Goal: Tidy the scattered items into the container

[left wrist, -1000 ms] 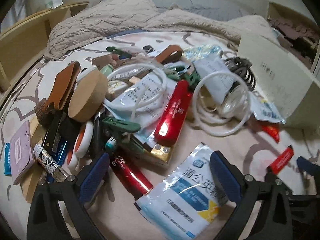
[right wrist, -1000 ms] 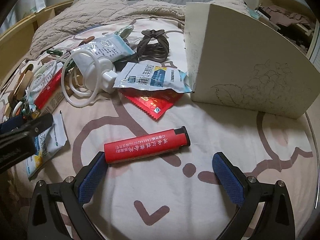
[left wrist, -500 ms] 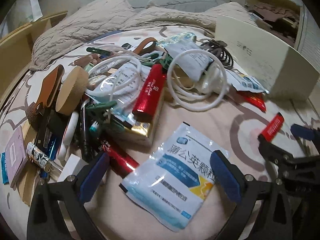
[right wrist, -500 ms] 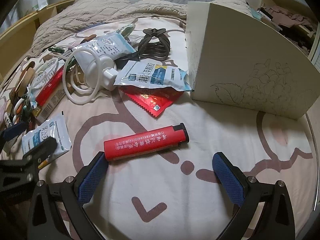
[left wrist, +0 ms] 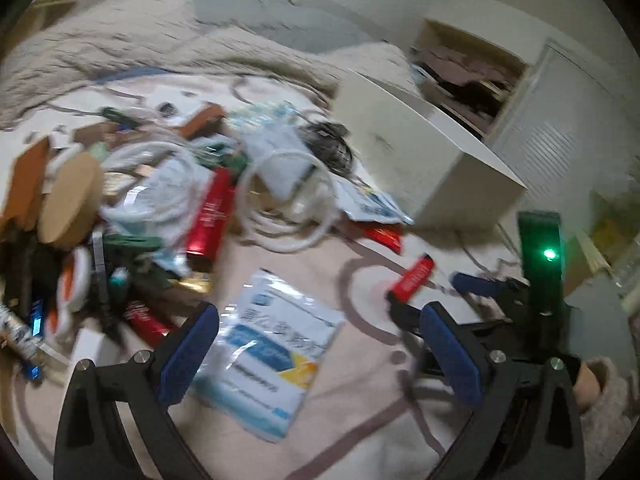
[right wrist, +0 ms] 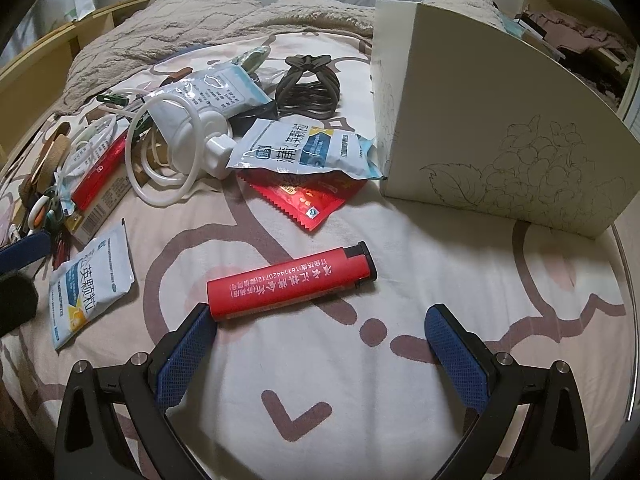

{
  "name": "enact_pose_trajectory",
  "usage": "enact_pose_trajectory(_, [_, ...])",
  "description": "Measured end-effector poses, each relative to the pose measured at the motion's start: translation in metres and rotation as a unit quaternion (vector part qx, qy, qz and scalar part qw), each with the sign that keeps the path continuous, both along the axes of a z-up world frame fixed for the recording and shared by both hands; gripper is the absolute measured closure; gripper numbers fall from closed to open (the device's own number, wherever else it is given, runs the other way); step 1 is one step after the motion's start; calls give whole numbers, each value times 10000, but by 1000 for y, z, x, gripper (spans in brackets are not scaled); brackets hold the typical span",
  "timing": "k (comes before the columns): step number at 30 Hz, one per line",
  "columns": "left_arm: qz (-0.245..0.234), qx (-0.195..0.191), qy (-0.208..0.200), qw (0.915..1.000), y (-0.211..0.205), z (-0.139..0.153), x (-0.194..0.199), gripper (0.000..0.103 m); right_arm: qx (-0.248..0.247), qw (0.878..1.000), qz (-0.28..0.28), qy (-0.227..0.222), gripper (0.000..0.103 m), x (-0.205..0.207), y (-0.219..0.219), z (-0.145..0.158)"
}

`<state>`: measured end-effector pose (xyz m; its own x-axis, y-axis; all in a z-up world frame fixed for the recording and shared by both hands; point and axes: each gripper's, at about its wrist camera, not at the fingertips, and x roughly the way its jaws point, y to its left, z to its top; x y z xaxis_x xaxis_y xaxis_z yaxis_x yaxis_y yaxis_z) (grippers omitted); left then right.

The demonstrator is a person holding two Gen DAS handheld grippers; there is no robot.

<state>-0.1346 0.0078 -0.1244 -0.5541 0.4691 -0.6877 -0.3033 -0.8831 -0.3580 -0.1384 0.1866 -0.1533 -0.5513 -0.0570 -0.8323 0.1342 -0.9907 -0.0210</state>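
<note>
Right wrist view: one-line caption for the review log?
Open right tongs hover at a red plastic lighter lying on patterned bedding near a cream cardboard box.

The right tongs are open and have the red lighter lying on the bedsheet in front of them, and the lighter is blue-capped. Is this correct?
Not quite. In the right wrist view the red lighter has a black cap, not blue. The right tongs are open, and it lies on the bedsheet before them.

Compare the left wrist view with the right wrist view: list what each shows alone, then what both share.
Left wrist only: the cork-coloured disc and the right claw with its green light.

Right wrist only: the flower drawing on the box and the dark hair clip.

Both: the red lighter, the cream box, and the blue-and-white sachet.
</note>
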Motion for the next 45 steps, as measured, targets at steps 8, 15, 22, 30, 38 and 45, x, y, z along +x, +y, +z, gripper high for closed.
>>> enact_pose_trajectory(8, [-111, -411, -359, 9984, 20, -19, -29, 1, 12, 10000, 4, -7, 0, 1, 0, 0])
enact_pose_trajectory(15, [0, -883, -228, 9958, 30, -25, -30, 1, 64, 10000, 41, -2, 0, 3, 0, -1])
enact_pose_trajectory(22, [-131, -834, -308, 9960, 27, -32, -30, 1, 191, 9998, -38, -106, 0, 1, 19, 5])
enact_pose_trajectory(30, [-668, -670, -246, 9952, 33, -29, -19, 1, -405, 9986, -171, -285, 0, -1, 40, 6])
enact_pose_trajectory(38, [-1402, -900, -164, 9859, 52, -27, 8, 1, -460, 9983, -168, -309, 0, -2, 39, 9])
enact_pose_trajectory(45, [-1058, -1236, -211, 9865, 43, -25, 31, 1, -421, 9985, -151, -316, 0, -1, 41, 8])
